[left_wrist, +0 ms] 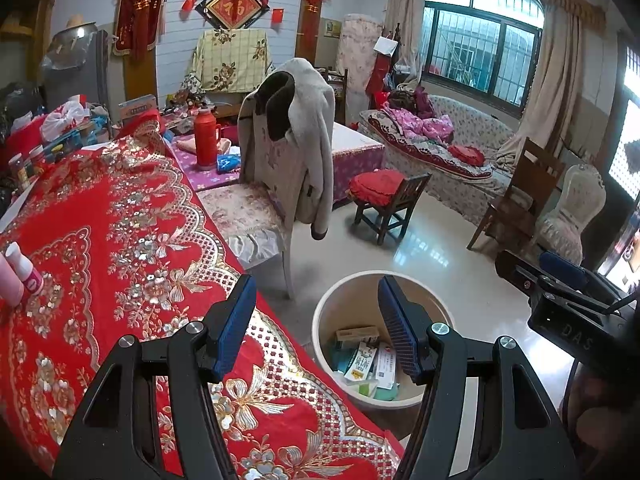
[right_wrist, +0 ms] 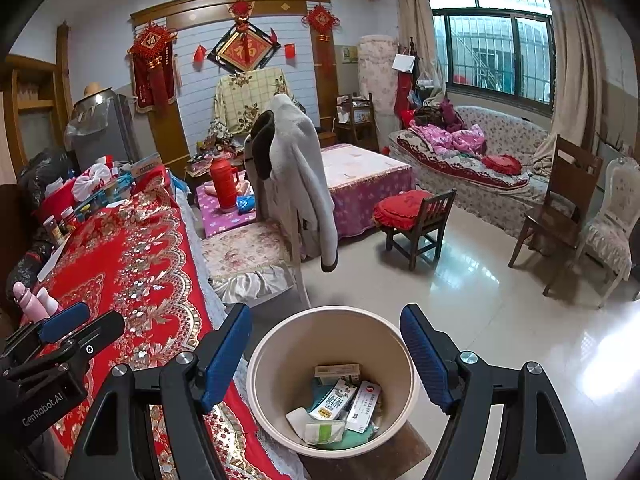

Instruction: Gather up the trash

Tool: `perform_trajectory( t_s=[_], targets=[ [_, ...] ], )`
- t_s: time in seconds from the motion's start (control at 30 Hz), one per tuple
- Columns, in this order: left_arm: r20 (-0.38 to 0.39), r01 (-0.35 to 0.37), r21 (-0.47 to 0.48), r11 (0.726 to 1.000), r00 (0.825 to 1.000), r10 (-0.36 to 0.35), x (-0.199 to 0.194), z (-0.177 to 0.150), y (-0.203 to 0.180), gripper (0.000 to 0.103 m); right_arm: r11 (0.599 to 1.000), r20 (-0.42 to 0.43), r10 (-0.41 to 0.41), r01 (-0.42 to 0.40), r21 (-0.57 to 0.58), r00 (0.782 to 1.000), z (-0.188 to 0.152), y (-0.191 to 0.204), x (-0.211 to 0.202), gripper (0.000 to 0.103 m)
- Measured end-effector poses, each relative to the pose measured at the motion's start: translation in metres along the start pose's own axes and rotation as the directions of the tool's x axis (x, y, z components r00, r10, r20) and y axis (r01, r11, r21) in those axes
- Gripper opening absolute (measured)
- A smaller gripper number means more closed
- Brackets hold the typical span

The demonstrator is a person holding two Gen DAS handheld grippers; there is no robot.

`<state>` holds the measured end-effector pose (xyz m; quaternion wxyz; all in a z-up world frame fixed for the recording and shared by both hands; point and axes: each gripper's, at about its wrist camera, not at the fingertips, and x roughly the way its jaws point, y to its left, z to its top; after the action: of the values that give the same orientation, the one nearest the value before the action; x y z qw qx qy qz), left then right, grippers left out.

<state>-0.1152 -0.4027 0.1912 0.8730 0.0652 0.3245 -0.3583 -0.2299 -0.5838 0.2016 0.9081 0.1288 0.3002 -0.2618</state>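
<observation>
The trash, small paper boxes (right_wrist: 340,400), lay in the bin (right_wrist: 280,344) beside the bench (right_wrist: 132,240). They looked light and easy to squash; grab the flat sides. Left hand-held gripper (left_wrist: 316,324) and right hand-held gripper (right_wrist: 326,356) were spread, holding nothing.

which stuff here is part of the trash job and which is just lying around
Part of the job:
- bin on the floor beside the table
- cartons and packets already in it
- left hand-held gripper and right hand-held gripper, both open and empty

Just lying about:
- pink bottles on the red tablecloth
- red thermos
- grey coat over a chair
- red cushion
</observation>
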Motion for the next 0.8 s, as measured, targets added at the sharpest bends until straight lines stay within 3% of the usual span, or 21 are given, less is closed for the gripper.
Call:
perform_trajectory(
  t_s=[0.8],
  targets=[
    [-0.022,0.006,-0.002,1.0,1.0,-0.006,0.0073,0.0,0.0045,0.062,1.0,-0.025,-0.008,0.008,0.0,1.0,-0.0078,-0.0013,0.0029,0.075]
  ],
)
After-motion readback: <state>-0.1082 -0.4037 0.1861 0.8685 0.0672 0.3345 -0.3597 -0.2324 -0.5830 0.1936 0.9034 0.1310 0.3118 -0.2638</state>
